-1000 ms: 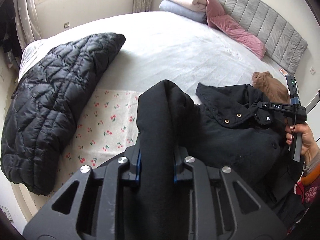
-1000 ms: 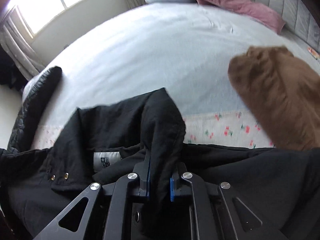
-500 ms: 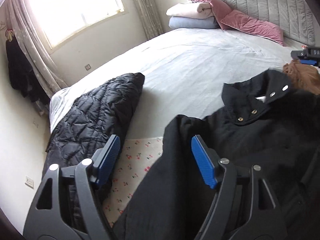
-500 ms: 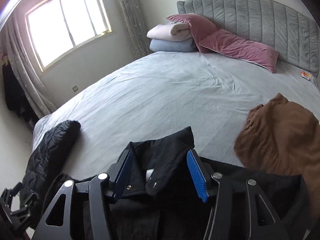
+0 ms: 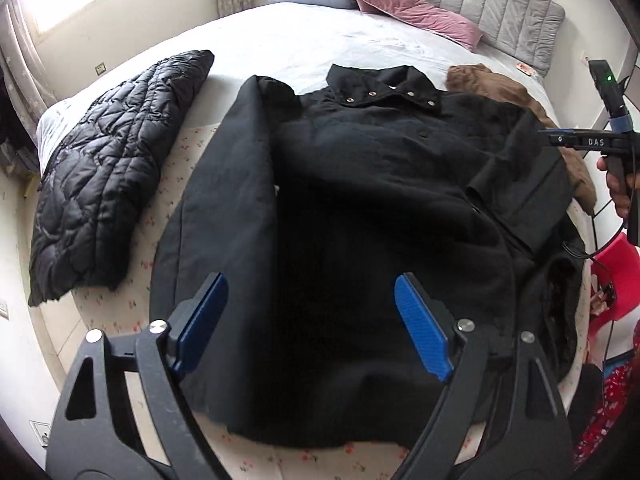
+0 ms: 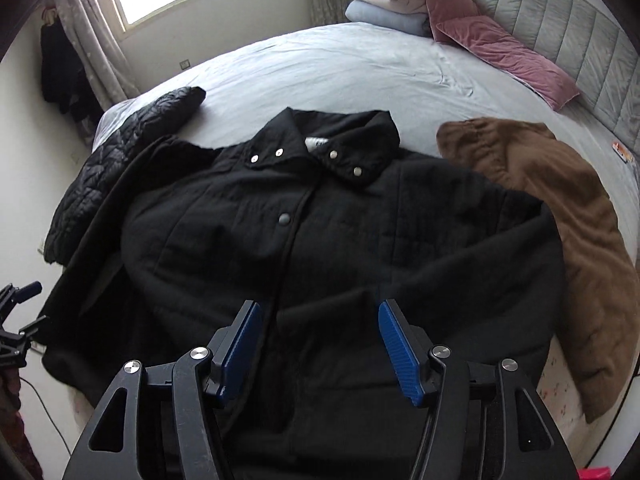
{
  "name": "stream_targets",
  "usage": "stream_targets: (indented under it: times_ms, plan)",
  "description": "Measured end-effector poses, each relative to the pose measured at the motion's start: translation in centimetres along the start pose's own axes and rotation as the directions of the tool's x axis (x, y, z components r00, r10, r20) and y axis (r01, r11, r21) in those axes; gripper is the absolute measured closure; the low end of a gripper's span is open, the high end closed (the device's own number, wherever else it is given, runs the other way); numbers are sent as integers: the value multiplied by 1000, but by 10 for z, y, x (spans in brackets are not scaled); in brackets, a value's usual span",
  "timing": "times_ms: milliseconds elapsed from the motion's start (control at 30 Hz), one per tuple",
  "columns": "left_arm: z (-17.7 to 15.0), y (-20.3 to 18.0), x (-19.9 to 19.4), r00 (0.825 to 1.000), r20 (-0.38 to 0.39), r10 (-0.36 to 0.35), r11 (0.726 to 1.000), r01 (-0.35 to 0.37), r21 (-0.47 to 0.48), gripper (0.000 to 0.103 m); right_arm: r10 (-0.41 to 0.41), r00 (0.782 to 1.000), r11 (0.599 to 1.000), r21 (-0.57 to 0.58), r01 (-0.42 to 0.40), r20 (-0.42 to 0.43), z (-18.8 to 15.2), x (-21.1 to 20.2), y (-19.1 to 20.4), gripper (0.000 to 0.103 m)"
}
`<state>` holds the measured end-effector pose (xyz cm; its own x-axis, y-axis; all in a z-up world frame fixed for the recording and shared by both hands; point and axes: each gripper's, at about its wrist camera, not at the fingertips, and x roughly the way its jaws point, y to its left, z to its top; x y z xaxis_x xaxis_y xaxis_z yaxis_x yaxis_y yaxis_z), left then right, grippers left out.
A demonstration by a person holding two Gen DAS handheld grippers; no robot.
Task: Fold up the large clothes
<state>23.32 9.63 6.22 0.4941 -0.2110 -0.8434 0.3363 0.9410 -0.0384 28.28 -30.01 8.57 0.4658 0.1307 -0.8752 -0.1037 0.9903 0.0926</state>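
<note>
A black snap-button coat (image 5: 360,184) lies spread front-up on the bed, collar toward the headboard; it also shows in the right wrist view (image 6: 312,232). Its left sleeve (image 5: 236,168) lies along its side, and its right sleeve (image 6: 472,256) is folded across the front. My left gripper (image 5: 308,320) is open and empty above the coat's lower hem. My right gripper (image 6: 320,344) is open and empty above the coat's lower front. The right gripper's body (image 5: 600,136) shows at the right edge of the left wrist view.
A black quilted puffer jacket (image 5: 108,168) lies left of the coat. A brown garment (image 6: 560,232) lies to its right. Pink pillows (image 6: 500,48) and folded blankets (image 6: 384,4) sit by the grey headboard (image 6: 560,20). A floral sheet (image 5: 168,184) covers the bed's near edge.
Both grippers let go of the coat fabric, opened, and pulled back and up. The coat now lies flat on the bed with its collar spread.
</note>
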Motion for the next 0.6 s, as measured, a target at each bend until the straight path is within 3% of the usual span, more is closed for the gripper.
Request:
stream_targets:
  times_ms: [233, 367, 467, 500, 533, 567, 600]
  plan:
    - [-72, 14, -34, 1000, 12, -3, 999, 4, -40, 17, 15, 996, 996, -85, -22, -88, -104, -34, 39, 36]
    - [-102, 27, -24, 1000, -1, -17, 999, 17, -40, 17, -37, 996, 984, -178, 22, -84, -148, -30, 64, 35]
    - [-112, 38, 1, 999, -17, 28, 997, -29, -68, 18, -94, 992, 983, -168, 77, -89, -169, -13, 64, 35]
    - [-112, 44, 12, 999, -22, 33, 994, -35, -103, 29, -112, 990, 983, -155, 98, -89, -174, -9, 60, 36]
    - [-116, 51, 20, 999, -22, 28, 990, -31, -140, 63, -139, 986, 983, -135, 126, -90, -181, -6, 53, 36]
    - [-118, 57, 29, 1000, -28, 12, 982, -17, -187, 87, -156, 984, 983, -112, 145, -87, -186, -6, 47, 37]
    - [-121, 64, 35, 999, -33, -4, 969, -4, -248, 98, -177, 981, 982, -77, 171, -80, -192, -8, 38, 43]
